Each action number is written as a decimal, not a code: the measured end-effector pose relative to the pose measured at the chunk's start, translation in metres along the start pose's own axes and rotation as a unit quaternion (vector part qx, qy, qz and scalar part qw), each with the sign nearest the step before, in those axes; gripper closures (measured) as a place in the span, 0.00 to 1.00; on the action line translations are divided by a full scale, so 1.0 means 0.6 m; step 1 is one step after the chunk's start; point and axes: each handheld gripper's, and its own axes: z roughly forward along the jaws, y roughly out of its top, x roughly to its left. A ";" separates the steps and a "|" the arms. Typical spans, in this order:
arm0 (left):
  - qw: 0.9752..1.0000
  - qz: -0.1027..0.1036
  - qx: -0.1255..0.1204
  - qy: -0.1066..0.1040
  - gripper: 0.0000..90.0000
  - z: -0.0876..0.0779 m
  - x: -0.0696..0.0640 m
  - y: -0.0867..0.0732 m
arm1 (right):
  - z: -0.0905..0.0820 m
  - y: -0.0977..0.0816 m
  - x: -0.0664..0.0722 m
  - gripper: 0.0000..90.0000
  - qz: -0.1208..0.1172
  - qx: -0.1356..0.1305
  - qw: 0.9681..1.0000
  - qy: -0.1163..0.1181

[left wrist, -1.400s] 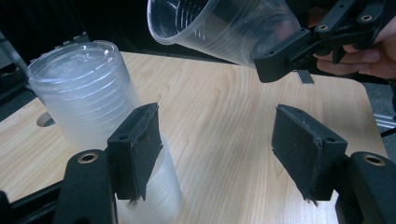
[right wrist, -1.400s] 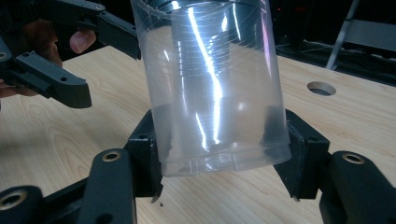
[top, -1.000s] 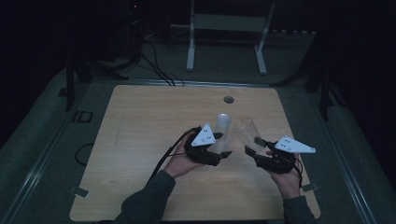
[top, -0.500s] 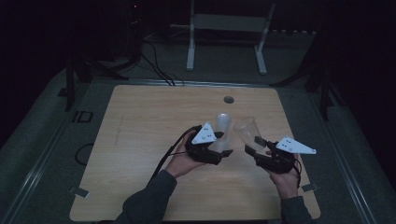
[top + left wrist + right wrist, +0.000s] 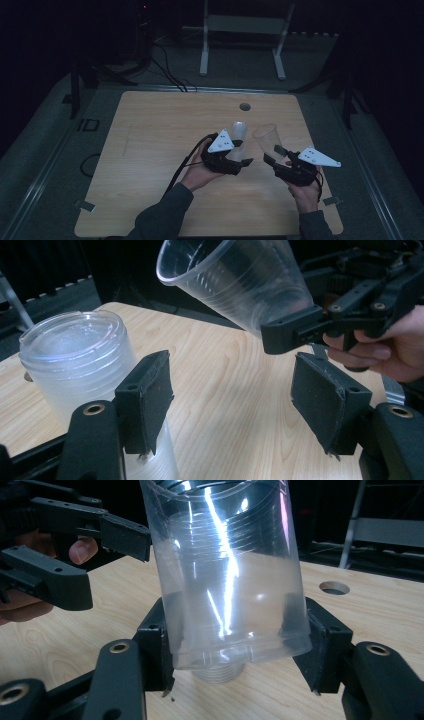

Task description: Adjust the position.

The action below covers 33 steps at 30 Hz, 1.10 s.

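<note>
Right tool (image 5: 273,154) apparently gripping clear cup (image 5: 267,138)

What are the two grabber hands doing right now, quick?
Left gripper: open, holding nothing; the stack of cups stands beside its jaw.
Right gripper: shut on a clear cup, lifted off the table and tilted.

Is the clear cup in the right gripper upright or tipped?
Tipped. The clear cup leans its mouth toward the cup stack, its base clamped in the right gripper.
</note>
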 end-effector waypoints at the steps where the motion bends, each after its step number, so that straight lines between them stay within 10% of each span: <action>1: 1.000 -0.008 -0.003 -0.001 0.36 0.002 0.001 0.001 | 0.000 0.000 0.000 0.47 0.000 -0.002 1.000 -0.002; 12: 0.998 -0.058 -0.032 -0.019 0.35 0.008 0.007 0.010 | -0.005 0.000 0.005 0.47 -0.003 -0.021 1.000 -0.006; 33: 0.995 -0.079 -0.050 -0.027 0.24 0.016 0.003 0.022 | -0.002 0.003 0.017 0.47 -0.011 -0.031 0.999 0.011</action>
